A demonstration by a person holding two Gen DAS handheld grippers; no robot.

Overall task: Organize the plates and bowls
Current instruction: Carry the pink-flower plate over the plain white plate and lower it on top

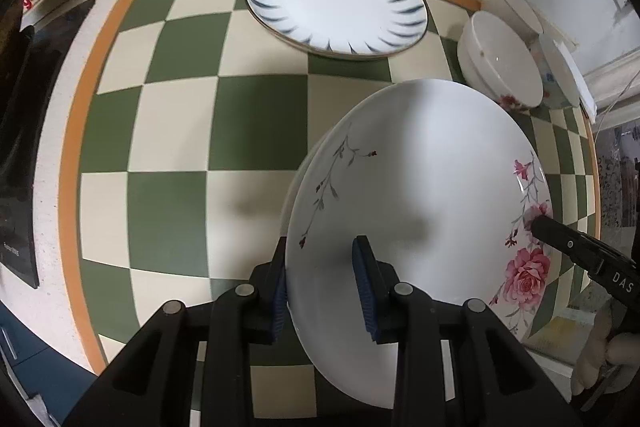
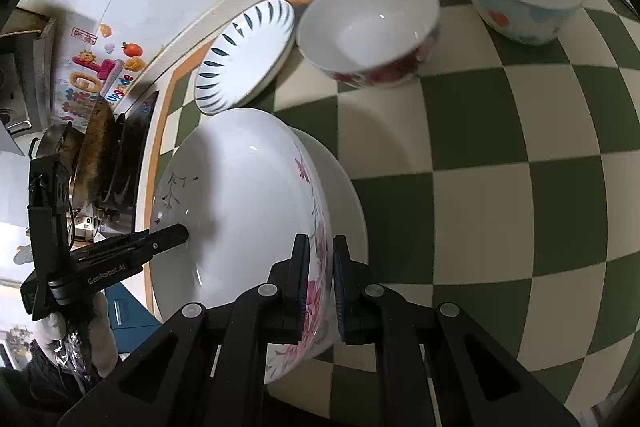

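While both tools clamp it, the rose plate (image 1: 420,187) hangs tilted above the checkered surface (image 1: 180,155), occupying the 4 to 5 o'clock part of the left wrist view. Left tool (image 1: 320,287) is clenched on the plate's near rim at 6 o'clock, one blue pad (image 1: 364,291) on the inner face, the other behind the rim. Right tool (image 2: 320,287) grips the opposite rim over the pink rose print, pads pressed on both sides; in the left view it shows at 4 o'clock (image 1: 580,251). Blue-leaf plate (image 1: 336,3) lies flat on the surface at 12 o'clock, near the wall. Three bowls cluster at 1 to 2 o'clock: rose bowl (image 1: 500,63) closest, plain white bowl (image 1: 512,3) behind it, dotted bowl (image 1: 560,75) just beside. A gloved hand (image 2: 96,327) holds the left tool at 8 o'clock of the right wrist view. Stickers (image 2: 100,75) on the wall at 10 o'clock there.
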